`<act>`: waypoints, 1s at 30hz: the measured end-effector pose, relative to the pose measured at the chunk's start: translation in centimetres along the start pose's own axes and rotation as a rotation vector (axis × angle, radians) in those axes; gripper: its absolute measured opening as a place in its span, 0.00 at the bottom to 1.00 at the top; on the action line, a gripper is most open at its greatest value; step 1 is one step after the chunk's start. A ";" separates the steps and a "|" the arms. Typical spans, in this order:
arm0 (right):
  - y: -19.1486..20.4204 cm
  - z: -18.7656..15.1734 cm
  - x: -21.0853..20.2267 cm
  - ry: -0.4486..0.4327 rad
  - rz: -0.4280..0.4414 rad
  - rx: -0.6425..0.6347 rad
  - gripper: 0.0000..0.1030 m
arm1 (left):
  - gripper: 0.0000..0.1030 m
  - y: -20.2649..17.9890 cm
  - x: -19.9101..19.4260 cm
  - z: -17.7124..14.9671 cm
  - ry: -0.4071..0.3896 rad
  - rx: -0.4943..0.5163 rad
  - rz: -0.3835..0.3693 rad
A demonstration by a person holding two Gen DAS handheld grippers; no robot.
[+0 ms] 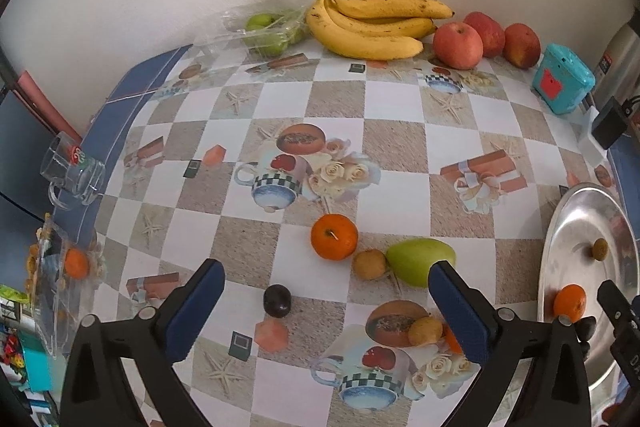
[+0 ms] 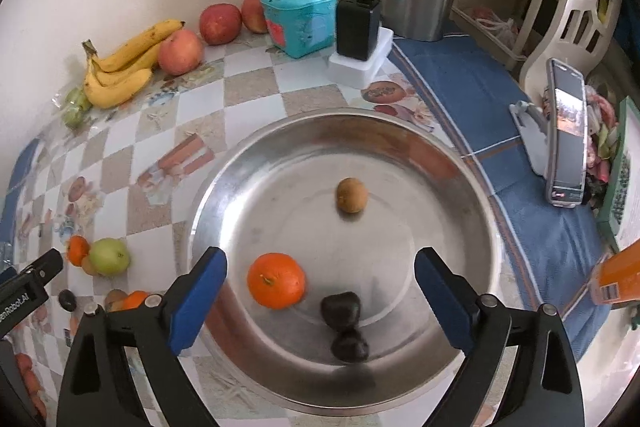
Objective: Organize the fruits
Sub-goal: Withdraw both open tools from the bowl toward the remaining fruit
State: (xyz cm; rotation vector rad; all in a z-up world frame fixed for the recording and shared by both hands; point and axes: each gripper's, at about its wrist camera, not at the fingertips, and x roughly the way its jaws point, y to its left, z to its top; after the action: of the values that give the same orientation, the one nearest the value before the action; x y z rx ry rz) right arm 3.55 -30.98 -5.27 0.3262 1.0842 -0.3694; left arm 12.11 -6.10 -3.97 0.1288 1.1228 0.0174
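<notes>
Right wrist view: right gripper (image 2: 320, 277) is hanging wide open, gripping nothing, over the steel plate (image 2: 460, 187), orange (image 2: 276, 280) sitting between its fingers. Left gripper (image 1: 326, 291) is gaping empty too, dark plum (image 1: 277, 301) lying between its fingers.

Mandarin (image 2: 276, 280), two plums (image 2: 340, 310) and longan (image 2: 351, 195) in the metal bowl (image 2: 400, 131); bananas (image 2: 120, 67) behind.

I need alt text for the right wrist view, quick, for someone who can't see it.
The right gripper, blue-padded jaws open and empty, hangs over a round silver metal tray holding a bright orange tangerine, one small brown round fruit and two dark plums. Left of the tray, a green pear lies on the checkered tablecloth.
</notes>
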 end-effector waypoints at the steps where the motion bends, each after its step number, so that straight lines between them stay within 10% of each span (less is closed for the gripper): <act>1: 0.1 0.0 0.0 0.003 0.015 0.003 0.92 | 1.00 0.2 -0.1 0.0 0.000 -0.004 -0.004; 30: 11.2 -2.1 -0.6 0.023 0.201 -0.212 0.92 | 1.00 13.1 -0.1 0.7 -0.001 -0.260 0.045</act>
State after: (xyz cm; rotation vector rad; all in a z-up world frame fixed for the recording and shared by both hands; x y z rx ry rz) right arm 6.62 -19.99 -4.81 0.2486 1.0913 -0.0709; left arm 13.31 6.86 -2.10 -0.0783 1.1067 0.2027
